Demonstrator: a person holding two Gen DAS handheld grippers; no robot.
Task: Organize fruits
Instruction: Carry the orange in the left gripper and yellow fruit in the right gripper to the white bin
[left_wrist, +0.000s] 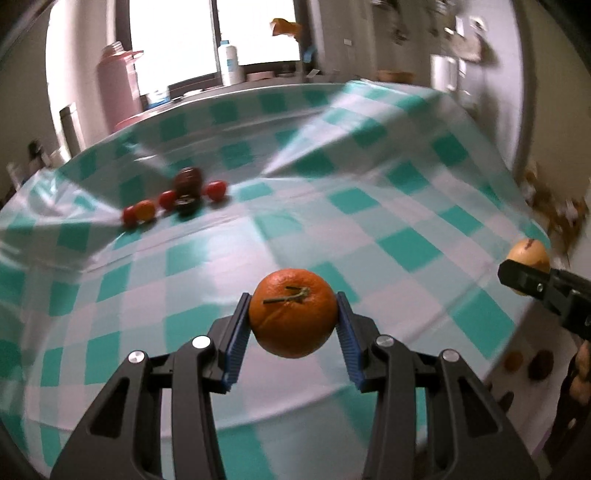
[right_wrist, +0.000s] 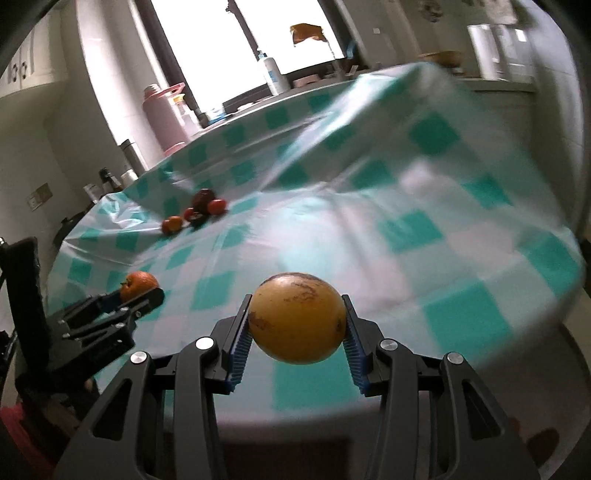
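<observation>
My left gripper (left_wrist: 293, 314) is shut on an orange (left_wrist: 293, 317) with a green stem, held above the near part of the checked table. My right gripper (right_wrist: 298, 319) is shut on a yellow fruit (right_wrist: 298, 317) with brown marks, held above the table's near edge. In the left wrist view the right gripper (left_wrist: 532, 277) and its yellow fruit (left_wrist: 527, 252) show at the right edge. In the right wrist view the left gripper (right_wrist: 138, 295) and its orange (right_wrist: 138, 283) show at the left. A cluster of small red, orange and dark fruits (left_wrist: 177, 197) lies far left on the cloth, also seen in the right wrist view (right_wrist: 195, 212).
A teal-and-white checked cloth (left_wrist: 332, 206) covers the table, with a raised fold (left_wrist: 314, 140) across the far side. A pink flask (left_wrist: 116, 85) and a white bottle (left_wrist: 229, 62) stand by the window behind. Round brown things (left_wrist: 528, 363) lie on the floor at right.
</observation>
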